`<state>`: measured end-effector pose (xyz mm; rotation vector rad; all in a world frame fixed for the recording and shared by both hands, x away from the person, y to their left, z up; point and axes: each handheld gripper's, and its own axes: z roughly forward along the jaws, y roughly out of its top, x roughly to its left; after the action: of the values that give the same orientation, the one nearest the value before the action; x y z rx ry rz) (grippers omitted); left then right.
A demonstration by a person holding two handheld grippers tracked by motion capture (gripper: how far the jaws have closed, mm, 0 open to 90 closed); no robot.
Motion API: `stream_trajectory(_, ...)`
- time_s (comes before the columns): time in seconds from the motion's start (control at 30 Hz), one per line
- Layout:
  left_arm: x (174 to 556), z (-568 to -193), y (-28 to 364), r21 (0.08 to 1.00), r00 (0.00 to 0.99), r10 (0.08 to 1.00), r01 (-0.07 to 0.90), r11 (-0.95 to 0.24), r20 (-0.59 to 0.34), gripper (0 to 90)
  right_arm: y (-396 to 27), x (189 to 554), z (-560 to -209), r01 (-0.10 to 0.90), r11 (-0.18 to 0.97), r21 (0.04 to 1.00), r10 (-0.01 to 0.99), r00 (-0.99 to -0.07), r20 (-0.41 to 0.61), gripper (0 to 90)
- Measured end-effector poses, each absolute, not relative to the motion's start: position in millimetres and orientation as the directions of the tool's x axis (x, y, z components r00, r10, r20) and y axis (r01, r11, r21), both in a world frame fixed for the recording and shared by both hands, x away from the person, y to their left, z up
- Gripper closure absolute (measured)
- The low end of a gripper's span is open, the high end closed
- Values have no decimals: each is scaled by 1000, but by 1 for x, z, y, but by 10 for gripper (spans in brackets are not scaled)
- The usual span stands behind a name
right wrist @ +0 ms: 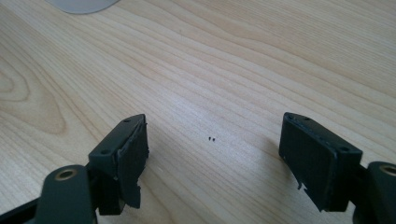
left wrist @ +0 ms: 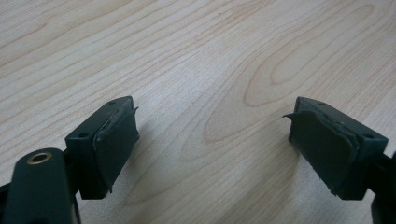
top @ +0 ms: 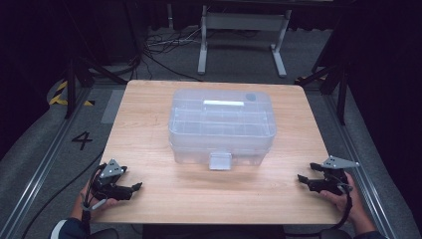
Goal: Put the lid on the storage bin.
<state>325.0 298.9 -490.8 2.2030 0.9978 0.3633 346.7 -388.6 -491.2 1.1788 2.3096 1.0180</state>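
Grippers, left (top: pixel 130 190) and right (top: pixel 304 180), rest on table (top: pixel 149 124), jaws released; clear box (top: pixel 222 127) between, well apart.

Things around the work spot

A light brown wooden table (top: pixel 149 129) stands on a grey carpet floor (top: pixel 45 134). Behind it is a white metal frame (top: pixel 243 30) with two legs. Black cables (top: pixel 164 47) lie near it. Yellow and black striped tape (top: pixel 62 94) and a black number four (top: pixel 82 140) mark the floor.
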Motion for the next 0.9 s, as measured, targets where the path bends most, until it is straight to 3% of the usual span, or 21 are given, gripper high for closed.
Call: stream_trajectory(0.9, 325, -491, 297, 682, 657, 753, 562, -468, -25, 139, -388, 347, -491, 552, 395, 734, 806, -591, 10, 239)
